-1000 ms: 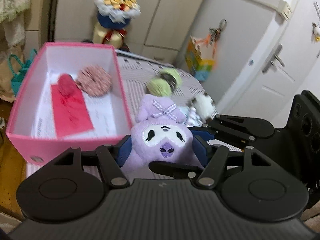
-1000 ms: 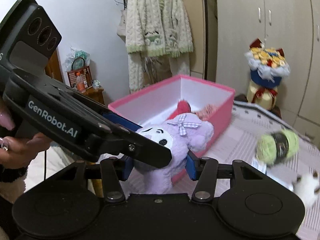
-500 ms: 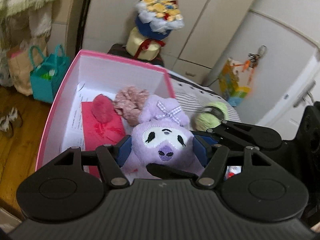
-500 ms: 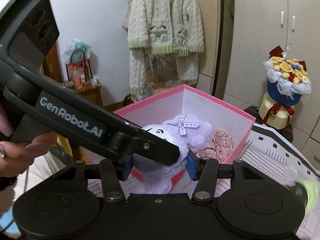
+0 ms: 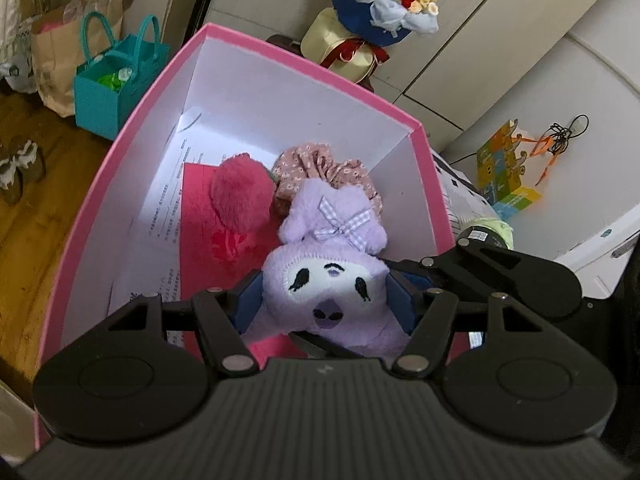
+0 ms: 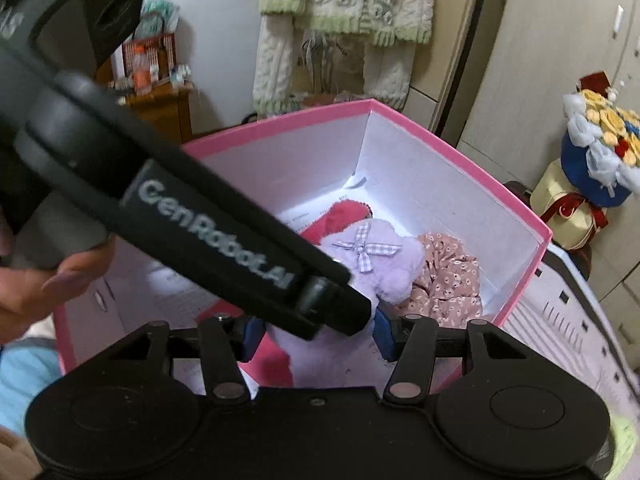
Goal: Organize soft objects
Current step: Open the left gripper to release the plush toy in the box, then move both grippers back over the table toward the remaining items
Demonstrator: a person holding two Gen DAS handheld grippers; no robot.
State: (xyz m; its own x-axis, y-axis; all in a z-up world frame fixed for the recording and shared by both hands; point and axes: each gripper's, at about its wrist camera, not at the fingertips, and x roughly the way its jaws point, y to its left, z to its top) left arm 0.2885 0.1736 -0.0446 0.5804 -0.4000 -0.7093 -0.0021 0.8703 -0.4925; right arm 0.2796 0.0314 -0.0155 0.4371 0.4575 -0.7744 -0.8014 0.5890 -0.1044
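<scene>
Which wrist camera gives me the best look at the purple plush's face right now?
The left wrist view: the purple plush faces that camera, eyes and nose plain between the left gripper pads. The right wrist view shows only its bow and back; the left gripper's arm crosses it.

box: pink box (image 5: 420,148) open-topped, walls all round | floor, right and far side: taken by red pompom (image 5: 240,196) and floral scrunchie (image 5: 332,172) | floor, left strip and lower left of left wrist frame: bare paper, free | centre: purple plush (image 5: 332,272) fills it | right wall: right gripper (image 5: 404,296) crowds it
</scene>
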